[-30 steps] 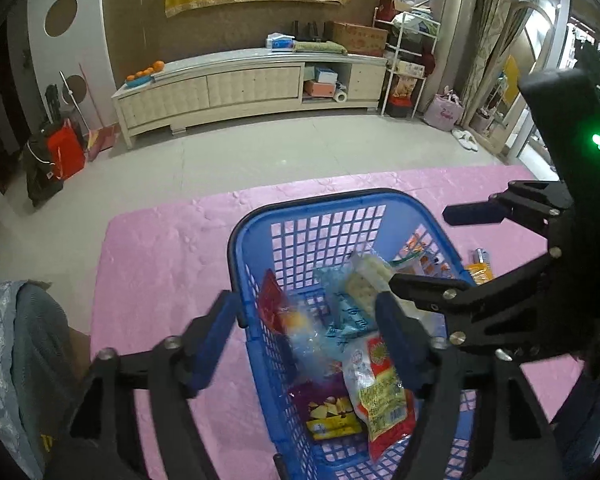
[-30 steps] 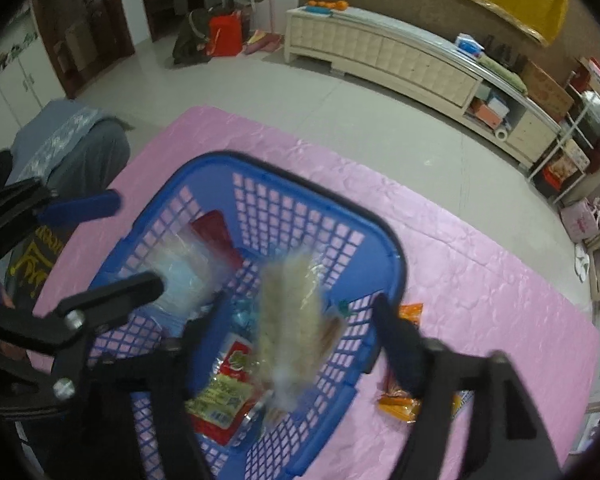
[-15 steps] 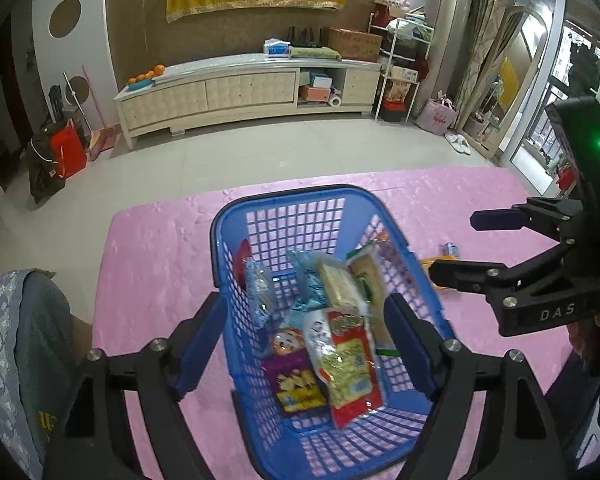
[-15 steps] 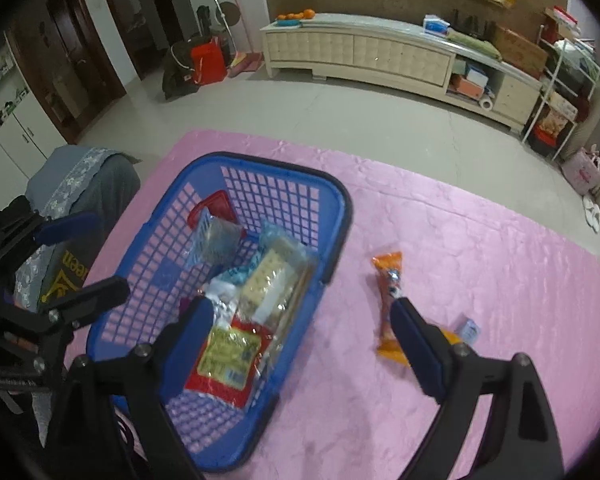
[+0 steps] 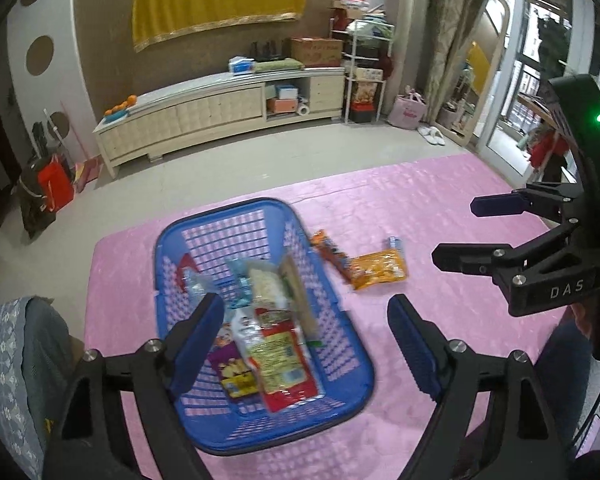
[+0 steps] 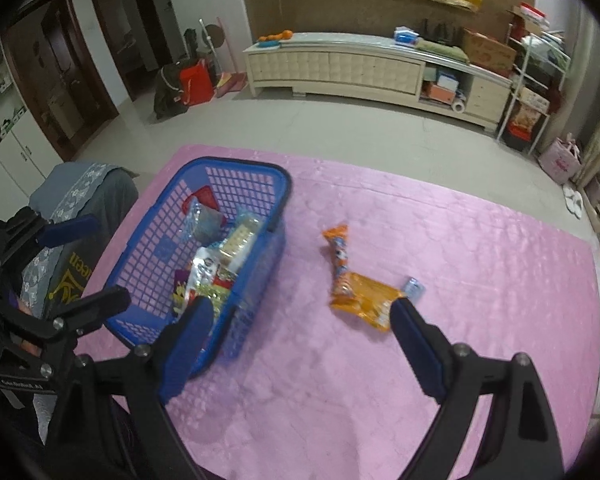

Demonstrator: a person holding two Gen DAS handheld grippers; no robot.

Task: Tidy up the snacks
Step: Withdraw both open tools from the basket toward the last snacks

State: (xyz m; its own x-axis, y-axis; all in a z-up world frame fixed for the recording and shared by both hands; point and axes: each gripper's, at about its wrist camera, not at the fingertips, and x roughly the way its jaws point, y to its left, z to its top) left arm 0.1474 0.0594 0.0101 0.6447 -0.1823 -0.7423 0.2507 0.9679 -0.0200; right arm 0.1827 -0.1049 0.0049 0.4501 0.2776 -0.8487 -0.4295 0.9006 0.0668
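A blue basket (image 5: 168,264) (image 6: 236,164) stands on the pink mat with several snack packets inside, among them a red and yellow one (image 5: 280,360). My left gripper (image 5: 304,320) hovers above it with its jaws opening and nothing between them. On the mat to the basket's right lie an orange packet (image 5: 376,270) (image 6: 364,300), a long orange striped packet (image 5: 332,252) (image 6: 338,256) and a small blue-silver item (image 5: 394,244) (image 6: 414,288). My right gripper (image 6: 300,316) hangs open and empty above the mat, between the basket and those packets.
The pink mat (image 6: 460,240) ends at a bare grey floor. A long cream cabinet (image 5: 220,116) lines the far wall, with a rack of boxes (image 5: 360,60) to its right. A person's grey-clothed knee (image 5: 24,340) sits left of the basket.
Both grippers have pulled back and up from the basket. The pale packet seen dropping between the right fingers now lies in the basket. The left jaws have widened.
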